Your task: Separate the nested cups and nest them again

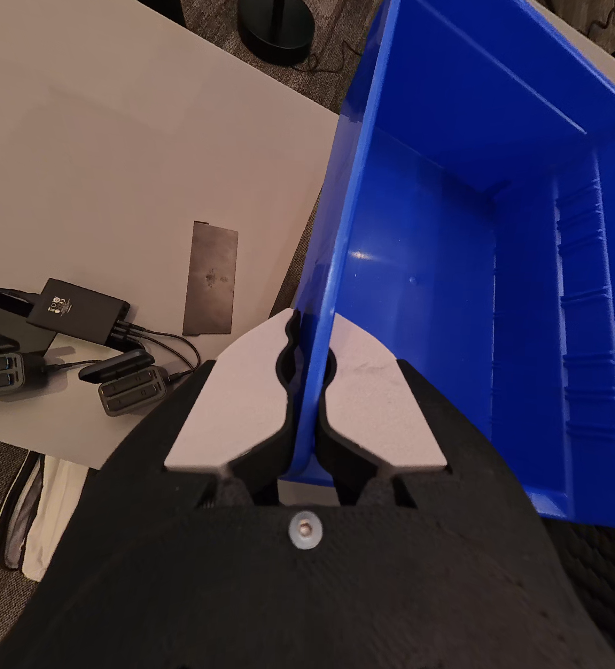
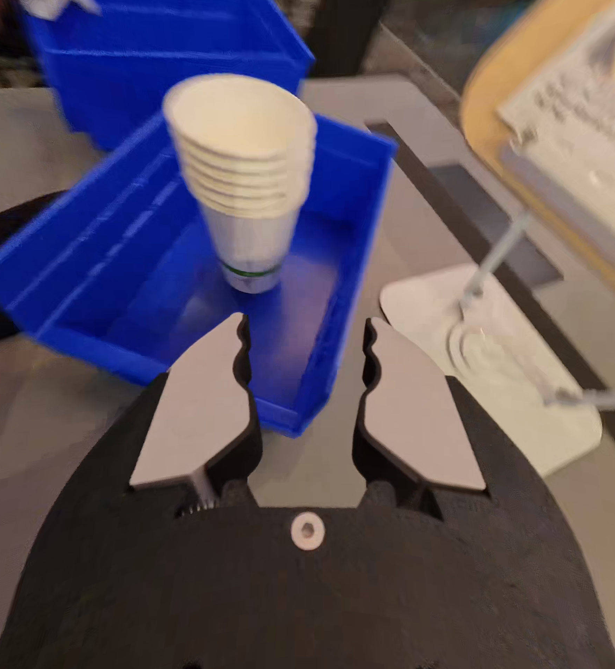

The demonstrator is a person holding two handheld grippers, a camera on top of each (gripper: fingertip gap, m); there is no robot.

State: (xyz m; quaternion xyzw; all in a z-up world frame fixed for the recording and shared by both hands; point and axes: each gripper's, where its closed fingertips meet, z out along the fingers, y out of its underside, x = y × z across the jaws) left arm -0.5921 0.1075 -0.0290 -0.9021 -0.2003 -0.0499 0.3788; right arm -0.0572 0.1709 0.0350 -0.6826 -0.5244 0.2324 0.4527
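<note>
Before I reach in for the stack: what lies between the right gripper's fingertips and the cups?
In the right wrist view, only bare floor of the blue bin separates the right gripper from the cups.

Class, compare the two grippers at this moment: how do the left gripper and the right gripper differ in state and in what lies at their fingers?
1. The left gripper is closed on the side wall of a blue bin; the right gripper stands open.
2. The left gripper holds that wall; the right gripper holds nothing, and the stack of paper cups stands beyond its fingertips in another blue bin.
Both have pale fingers with black wavy pads.
</note>
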